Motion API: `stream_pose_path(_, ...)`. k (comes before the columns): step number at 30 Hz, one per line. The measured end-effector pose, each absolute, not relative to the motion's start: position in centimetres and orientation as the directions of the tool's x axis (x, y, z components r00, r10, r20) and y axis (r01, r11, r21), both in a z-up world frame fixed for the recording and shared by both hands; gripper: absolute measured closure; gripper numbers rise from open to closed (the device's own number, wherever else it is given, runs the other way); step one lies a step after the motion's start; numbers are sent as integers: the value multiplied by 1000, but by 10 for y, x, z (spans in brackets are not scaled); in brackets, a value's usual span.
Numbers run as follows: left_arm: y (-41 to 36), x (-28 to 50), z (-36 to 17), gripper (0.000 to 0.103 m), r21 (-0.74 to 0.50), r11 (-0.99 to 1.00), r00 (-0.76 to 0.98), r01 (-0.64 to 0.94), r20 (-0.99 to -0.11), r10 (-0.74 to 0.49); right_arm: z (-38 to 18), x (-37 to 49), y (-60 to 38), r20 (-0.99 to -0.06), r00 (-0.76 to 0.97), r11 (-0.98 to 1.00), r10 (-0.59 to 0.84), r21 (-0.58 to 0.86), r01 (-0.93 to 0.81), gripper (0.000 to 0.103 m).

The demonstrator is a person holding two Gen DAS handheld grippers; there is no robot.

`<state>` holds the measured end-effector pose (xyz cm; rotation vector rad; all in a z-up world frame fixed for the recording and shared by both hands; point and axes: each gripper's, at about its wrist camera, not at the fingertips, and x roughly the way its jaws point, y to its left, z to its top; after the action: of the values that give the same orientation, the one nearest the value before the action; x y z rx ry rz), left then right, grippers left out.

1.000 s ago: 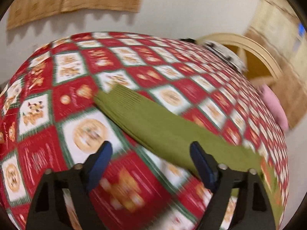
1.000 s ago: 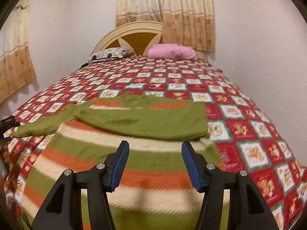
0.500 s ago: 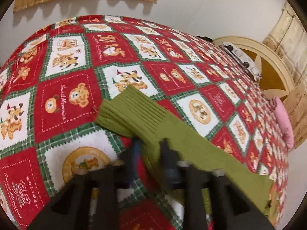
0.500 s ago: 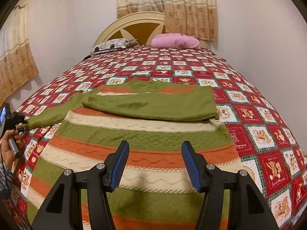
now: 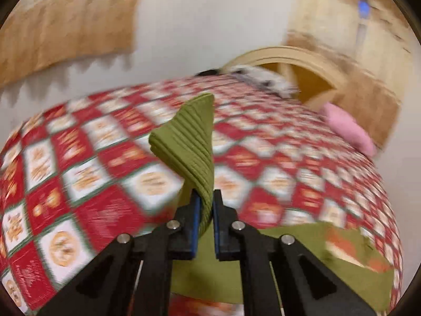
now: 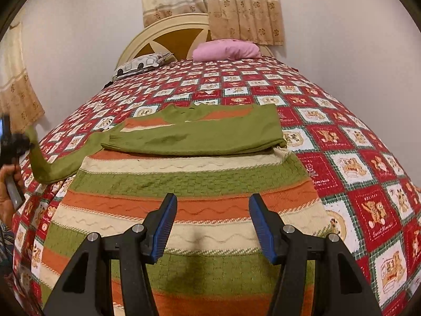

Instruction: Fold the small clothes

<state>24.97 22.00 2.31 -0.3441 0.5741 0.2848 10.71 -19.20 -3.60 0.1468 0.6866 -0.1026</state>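
A striped green, orange and cream sweater (image 6: 184, 192) lies flat on the bed. Its right sleeve (image 6: 194, 138) is folded across the chest. My left gripper (image 5: 204, 205) is shut on the ribbed cuff of the green left sleeve (image 5: 189, 142) and holds it lifted off the bedspread. In the right wrist view that sleeve (image 6: 50, 167) rises to the left gripper (image 6: 15, 142) at the far left edge. My right gripper (image 6: 211, 226) is open and empty, hovering above the sweater's lower body.
The bed has a red and white checked bedspread (image 6: 355, 158). A pink pillow (image 6: 226, 50) and a patterned pillow (image 6: 139, 64) lie at the cream headboard (image 6: 168, 30). Walls and curtains (image 6: 210, 2) stand close behind and to the left.
My left gripper closed on the sleeve cuff and lifted it off the bed, swinging toward the sweater. My right gripper moved a little closer over the sweater and stayed open.
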Motion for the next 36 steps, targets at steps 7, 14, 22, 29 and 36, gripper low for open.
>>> stream_pose_path(7,52,245,35,94,-159,987,846,3,-526,-88,-38,100,-204,-642,765,979,-48,120,162,45)
stream_pose_path(14,-32,243,-22,94,-116,984,739,134,-650,-177,-45,94,-222,-665,744,972,-54,136,193,45)
stream_pose_path(22,6,219,-40,14,-165,981,643,105,-741,-194,-44,103,-225,-677,736,967,7,193,168,45)
stream_pose_path(29,80,196,-33,11,-96,989,742,-111,-670,18,-17,157,-212,-645,746,952,165,301,49,37)
stream_pose_path(36,106,197,-63,12,-182,957,700,-226,-714,29,-42,270,-174,-722,657,951,220,308,21,34)
